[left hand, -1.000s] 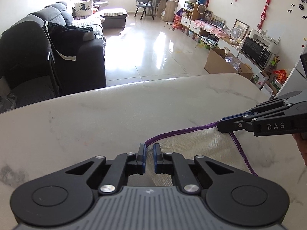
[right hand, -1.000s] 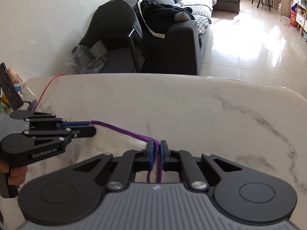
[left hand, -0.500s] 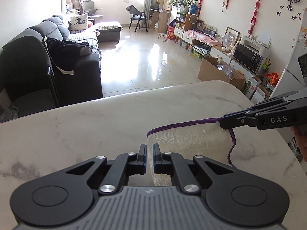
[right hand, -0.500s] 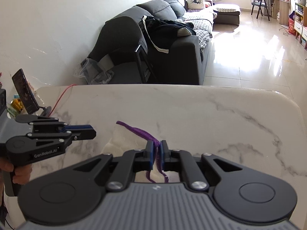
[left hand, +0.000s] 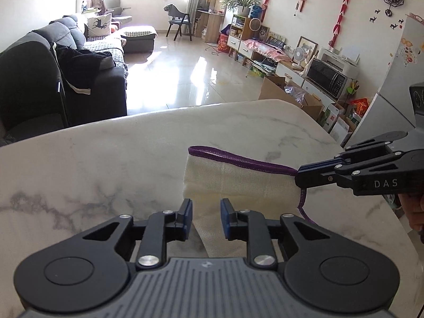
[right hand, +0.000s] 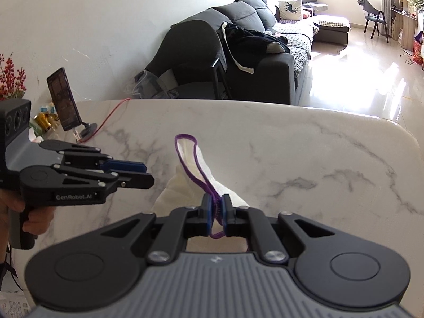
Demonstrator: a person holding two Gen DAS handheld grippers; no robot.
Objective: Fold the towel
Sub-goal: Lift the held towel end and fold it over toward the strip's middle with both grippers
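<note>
- Now my left gripper (left hand: 205, 218) has just been opening, jaws parted, letting the towel (left hand: 238, 182) settle.
- My right gripper (right hand: 216, 213) pinches the towel's purple hem (right hand: 197, 171), steadying the fold.

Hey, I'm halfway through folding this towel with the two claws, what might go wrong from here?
1. The left claw has just been opening and its pads no longer press the towel, so that corner is free and the fold may land crooked.
2. Only the right claw grips the purple hem; pulling from one corner could drag or bunch the cloth on the smooth marble table.
</note>
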